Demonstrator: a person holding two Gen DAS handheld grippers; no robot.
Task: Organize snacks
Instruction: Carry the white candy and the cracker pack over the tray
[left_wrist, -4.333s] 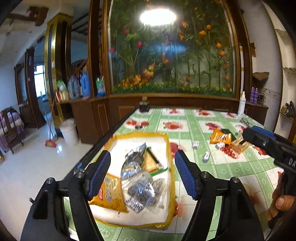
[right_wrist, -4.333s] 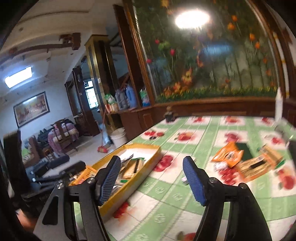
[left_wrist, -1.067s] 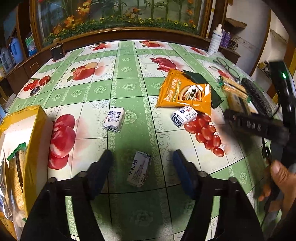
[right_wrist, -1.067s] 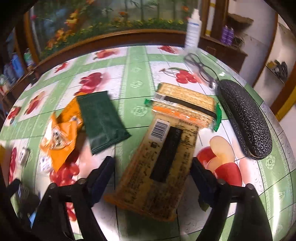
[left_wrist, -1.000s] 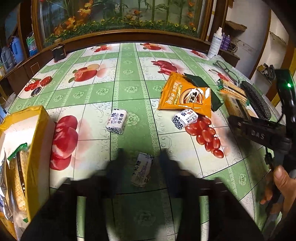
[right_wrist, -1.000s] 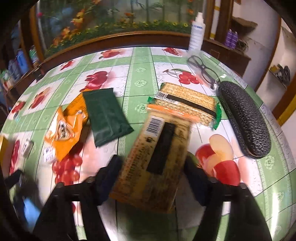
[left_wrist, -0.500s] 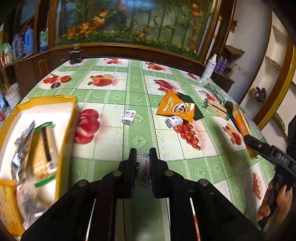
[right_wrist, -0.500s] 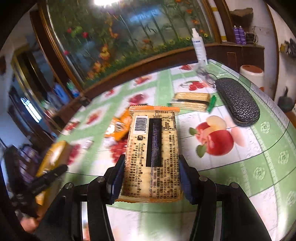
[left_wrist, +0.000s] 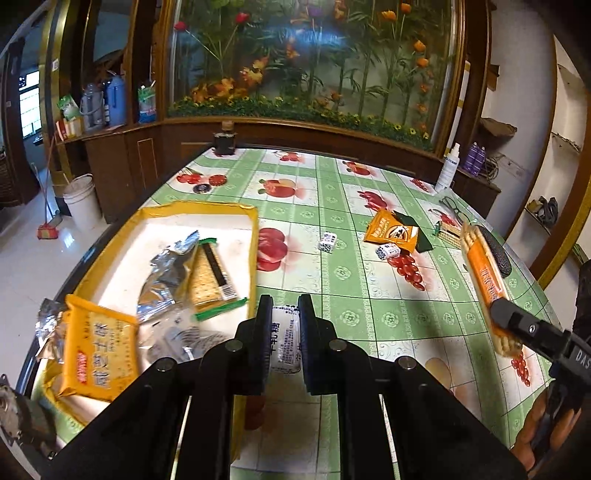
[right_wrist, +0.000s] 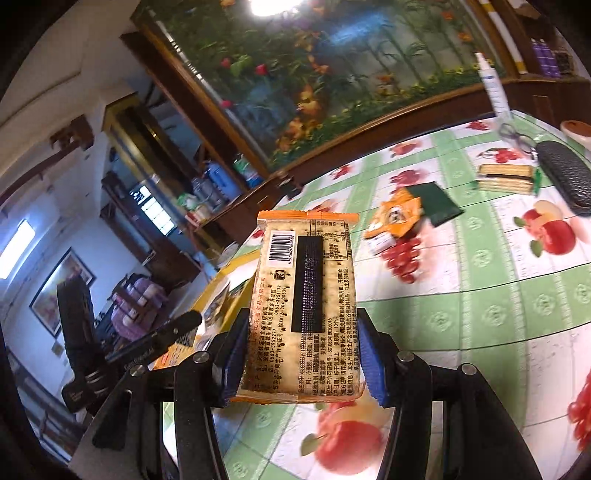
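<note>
My left gripper (left_wrist: 283, 341) is shut on a small white milk candy (left_wrist: 285, 339) and holds it above the table beside the yellow tray (left_wrist: 207, 210). The tray holds several snack packets, among them a cracker pack (left_wrist: 210, 275) and an orange packet (left_wrist: 96, 354). My right gripper (right_wrist: 301, 356) is shut on an orange cracker pack (right_wrist: 303, 310), barcode side up, held above the table; the pack also shows in the left wrist view (left_wrist: 484, 277). Two white candies (left_wrist: 328, 242) (left_wrist: 387, 252), an orange snack bag (left_wrist: 393, 230), a dark green packet (right_wrist: 437, 203) and another cracker pack (right_wrist: 506, 179) lie on the table.
A black glasses case (right_wrist: 567, 177), spectacles (right_wrist: 517, 134) and a white spray bottle (right_wrist: 493, 88) stand at the table's far right. The green fruit-patterned tablecloth (left_wrist: 369, 295) covers the table. A wooden cabinet with a flower panel runs behind it.
My left gripper has closed on the candy, lifted it and moved toward the tray. My right gripper has closed on the orange cracker pack and lifted it, swinging left toward the tray.
</note>
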